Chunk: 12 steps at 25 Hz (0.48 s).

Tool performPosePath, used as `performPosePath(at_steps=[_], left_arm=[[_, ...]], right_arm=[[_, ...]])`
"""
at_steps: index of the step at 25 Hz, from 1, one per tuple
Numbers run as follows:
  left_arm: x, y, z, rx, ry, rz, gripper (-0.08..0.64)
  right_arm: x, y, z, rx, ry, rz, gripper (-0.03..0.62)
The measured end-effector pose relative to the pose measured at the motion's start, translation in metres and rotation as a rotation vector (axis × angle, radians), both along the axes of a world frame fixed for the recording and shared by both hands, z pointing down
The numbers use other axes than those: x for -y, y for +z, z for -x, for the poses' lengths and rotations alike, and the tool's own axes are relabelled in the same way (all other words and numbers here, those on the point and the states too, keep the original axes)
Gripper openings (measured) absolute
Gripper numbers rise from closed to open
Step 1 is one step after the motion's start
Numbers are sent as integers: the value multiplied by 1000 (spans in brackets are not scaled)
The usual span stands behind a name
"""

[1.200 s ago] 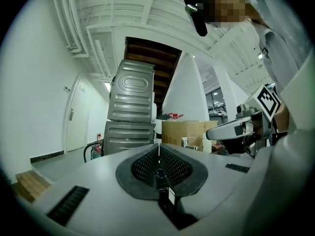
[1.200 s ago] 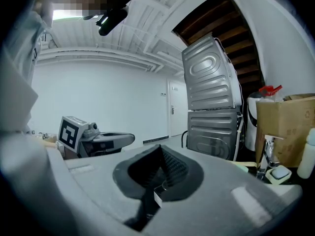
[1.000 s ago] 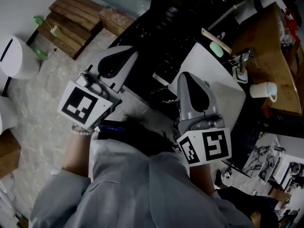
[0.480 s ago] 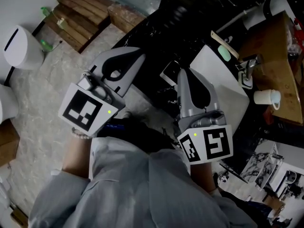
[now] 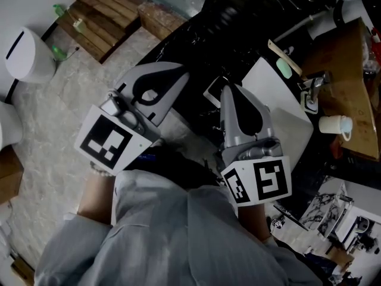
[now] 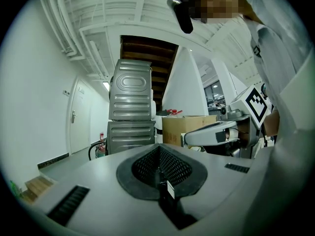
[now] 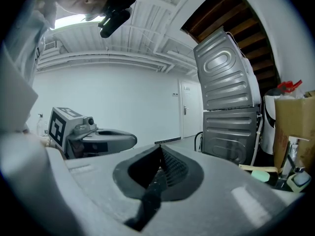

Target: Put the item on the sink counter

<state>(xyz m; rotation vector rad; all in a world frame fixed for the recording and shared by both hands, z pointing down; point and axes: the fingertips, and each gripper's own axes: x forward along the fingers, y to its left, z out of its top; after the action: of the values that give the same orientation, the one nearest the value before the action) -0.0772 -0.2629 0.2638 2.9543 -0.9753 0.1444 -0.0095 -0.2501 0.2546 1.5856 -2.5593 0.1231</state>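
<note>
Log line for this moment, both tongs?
left tongs: shut, empty | right tongs: shut, empty | sink counter: beyond right tongs | item: none held

The white worktop [image 5: 280,112] lay mostly bare on its near part (a brush [image 5: 281,49] and green soap [image 5: 284,68] sat along its far edge). A faucet [image 5: 314,88] and mug [image 5: 332,124] stood at its right; the pale floor [image 5: 50,109] on the left was open.

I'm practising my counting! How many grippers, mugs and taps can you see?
Grippers: 2 (left gripper, right gripper)
Mugs: 1 (white mug)
Taps: 1 (tap)
Total: 4
</note>
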Motion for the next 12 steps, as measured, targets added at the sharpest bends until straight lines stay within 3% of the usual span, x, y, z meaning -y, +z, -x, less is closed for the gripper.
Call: performPosePath(at_steps=[12], left_arm=[[-6, 3, -9, 21, 34, -2, 6]], right_arm=[[0, 6, -1, -7, -4, 17, -3]])
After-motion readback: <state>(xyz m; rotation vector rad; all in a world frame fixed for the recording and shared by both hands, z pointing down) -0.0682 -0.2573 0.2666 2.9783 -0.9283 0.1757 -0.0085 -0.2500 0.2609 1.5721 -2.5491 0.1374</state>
